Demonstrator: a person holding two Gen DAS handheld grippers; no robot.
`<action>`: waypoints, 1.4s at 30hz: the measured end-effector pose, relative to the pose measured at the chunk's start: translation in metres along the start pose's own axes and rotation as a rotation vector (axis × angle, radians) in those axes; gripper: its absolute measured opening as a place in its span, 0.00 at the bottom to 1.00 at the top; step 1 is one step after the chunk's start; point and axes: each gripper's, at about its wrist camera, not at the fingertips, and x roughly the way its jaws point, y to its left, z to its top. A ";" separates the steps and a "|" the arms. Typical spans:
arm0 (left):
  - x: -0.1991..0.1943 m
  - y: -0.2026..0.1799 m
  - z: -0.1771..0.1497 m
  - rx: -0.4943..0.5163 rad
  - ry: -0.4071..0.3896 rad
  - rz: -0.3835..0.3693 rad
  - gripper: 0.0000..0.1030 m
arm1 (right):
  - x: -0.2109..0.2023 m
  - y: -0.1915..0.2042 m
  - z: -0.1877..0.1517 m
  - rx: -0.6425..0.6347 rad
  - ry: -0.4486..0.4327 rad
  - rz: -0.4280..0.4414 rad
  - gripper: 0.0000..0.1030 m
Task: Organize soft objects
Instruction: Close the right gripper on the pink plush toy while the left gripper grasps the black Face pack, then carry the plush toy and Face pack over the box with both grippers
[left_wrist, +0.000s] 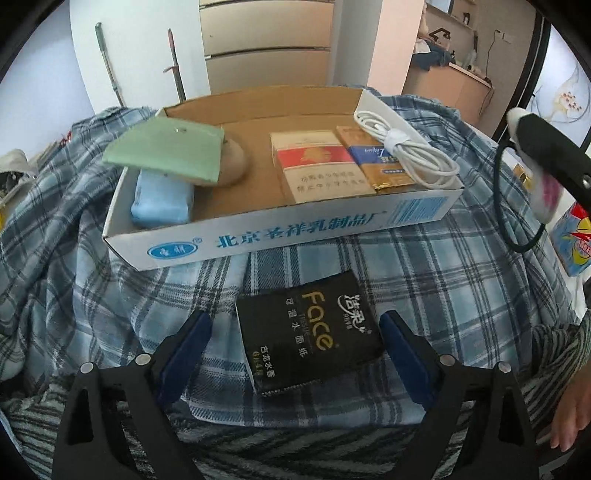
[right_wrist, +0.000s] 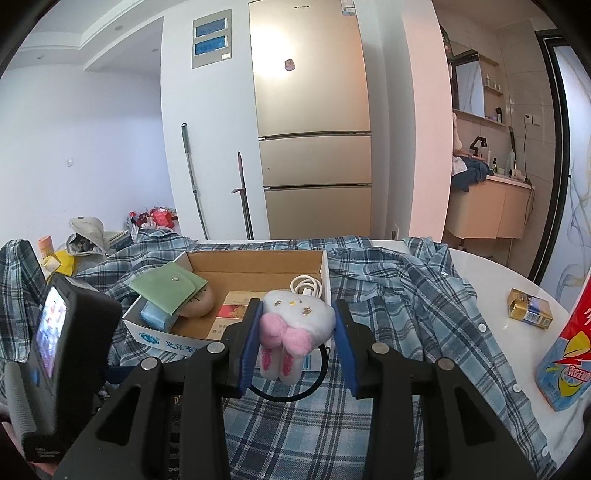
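We have the right hand-held gripper (right_wrist: 298, 341) clamped on a white-and-pink plush charm (right_wrist: 295, 330) with a black elastic loop (right_wrist: 291, 391) hanging under it, held in the air just short of the cardboard box (left_wrist: 258, 240), near its front wall. The left hand-held gripper (left_wrist: 295, 343) stands wide, jaws on either side of a black tissue pack (left_wrist: 308, 332) that lies on the plaid shirt (left_wrist: 424, 277) covering the desk, at 6 o'clock from the box; the pads do not look to touch it yet. Inside the box already: a green felt pouch (left_wrist: 166, 147) at 9 o'clock, lying over a blue soft pack (left_wrist: 162, 203) and a tan round plush (left_wrist: 232, 162); two cigarette packs (left_wrist: 321, 166) toward 3 o'clock, a coiled white cable (left_wrist: 406, 147) on top of the right-hand one. We judge the task partly done: several soft things are boxed, the charm is on its way in, the tissue pack is still outside. A yellow carton (right_wrist: 530, 314) and a red-blue bag (right_wrist: 569, 350) sit at 3 o'clock on the desk, well apart from the box; whether they belong to the task we cannot tell.
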 end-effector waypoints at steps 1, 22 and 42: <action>-0.001 0.002 0.001 -0.006 -0.003 -0.006 0.91 | 0.000 0.000 0.000 0.000 0.000 0.000 0.36; -0.103 0.010 -0.029 0.071 -0.515 0.030 0.63 | -0.008 0.002 0.000 -0.012 -0.045 0.031 0.36; -0.136 0.029 -0.032 0.075 -0.656 0.113 0.63 | -0.025 0.010 0.001 -0.062 -0.126 0.067 0.36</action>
